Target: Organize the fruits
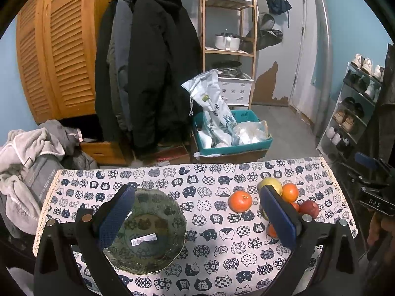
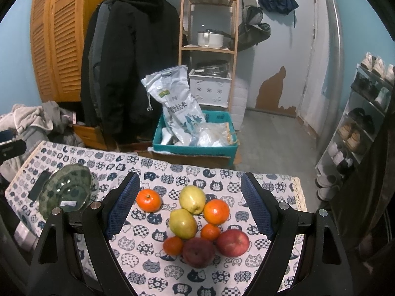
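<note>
A green glass plate (image 1: 158, 254) with a barcode sticker lies on the cat-print tablecloth (image 1: 209, 246), under the left finger of my open left gripper (image 1: 197, 215). The same plate (image 2: 66, 192) shows at the left of the right wrist view. Several fruits sit clustered between the fingers of my open right gripper (image 2: 190, 204): two yellow-green pears (image 2: 192, 199), oranges (image 2: 148, 200) (image 2: 216, 211), small tangerines (image 2: 210, 231) and two red apples (image 2: 233, 242). In the left wrist view one orange (image 1: 240, 201) lies apart from the pile (image 1: 290, 192), which the right finger partly hides. Both grippers hold nothing.
Beyond the table's far edge stand a teal crate (image 2: 195, 145) with bags, black coats on a rail (image 1: 148, 74), a wooden shelf unit (image 1: 228, 39) and a shoe rack (image 2: 358, 128). Piled clothes (image 1: 32, 153) lie left of the table. The other gripper's body (image 1: 372, 197) shows at the right edge.
</note>
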A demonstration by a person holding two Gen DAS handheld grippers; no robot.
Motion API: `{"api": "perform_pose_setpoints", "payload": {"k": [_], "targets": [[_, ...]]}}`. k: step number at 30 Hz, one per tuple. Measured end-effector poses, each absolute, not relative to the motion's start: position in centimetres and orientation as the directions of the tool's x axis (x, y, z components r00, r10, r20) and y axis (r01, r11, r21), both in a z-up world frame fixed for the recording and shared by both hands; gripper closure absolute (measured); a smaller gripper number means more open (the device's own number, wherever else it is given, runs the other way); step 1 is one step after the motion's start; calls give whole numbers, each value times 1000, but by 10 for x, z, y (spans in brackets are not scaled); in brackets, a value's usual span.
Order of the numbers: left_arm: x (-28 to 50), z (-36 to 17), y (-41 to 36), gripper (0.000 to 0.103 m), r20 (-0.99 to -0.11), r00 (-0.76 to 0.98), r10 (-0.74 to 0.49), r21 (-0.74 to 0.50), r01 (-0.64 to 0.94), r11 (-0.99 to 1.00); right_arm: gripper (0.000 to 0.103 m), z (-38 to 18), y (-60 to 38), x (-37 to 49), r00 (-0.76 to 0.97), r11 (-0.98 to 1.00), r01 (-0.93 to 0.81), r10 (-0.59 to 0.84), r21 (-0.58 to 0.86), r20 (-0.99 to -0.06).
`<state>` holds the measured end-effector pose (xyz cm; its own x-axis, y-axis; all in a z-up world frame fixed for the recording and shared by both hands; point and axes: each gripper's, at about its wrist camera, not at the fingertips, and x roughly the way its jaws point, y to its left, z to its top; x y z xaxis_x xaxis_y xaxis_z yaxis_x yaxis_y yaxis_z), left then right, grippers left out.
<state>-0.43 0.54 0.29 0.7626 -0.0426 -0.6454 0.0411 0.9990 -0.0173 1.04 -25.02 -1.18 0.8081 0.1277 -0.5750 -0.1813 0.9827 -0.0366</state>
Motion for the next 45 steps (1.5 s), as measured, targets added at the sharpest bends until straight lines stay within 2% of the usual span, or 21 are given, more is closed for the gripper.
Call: {"api": "perform_pose_setpoints", "payload": {"k": [45], "targets": [[-10, 4, 5, 1, -644, 763, -47, -18, 46, 999, 21, -8, -247, 9, 810, 981, -189, 130, -46, -572]]}}
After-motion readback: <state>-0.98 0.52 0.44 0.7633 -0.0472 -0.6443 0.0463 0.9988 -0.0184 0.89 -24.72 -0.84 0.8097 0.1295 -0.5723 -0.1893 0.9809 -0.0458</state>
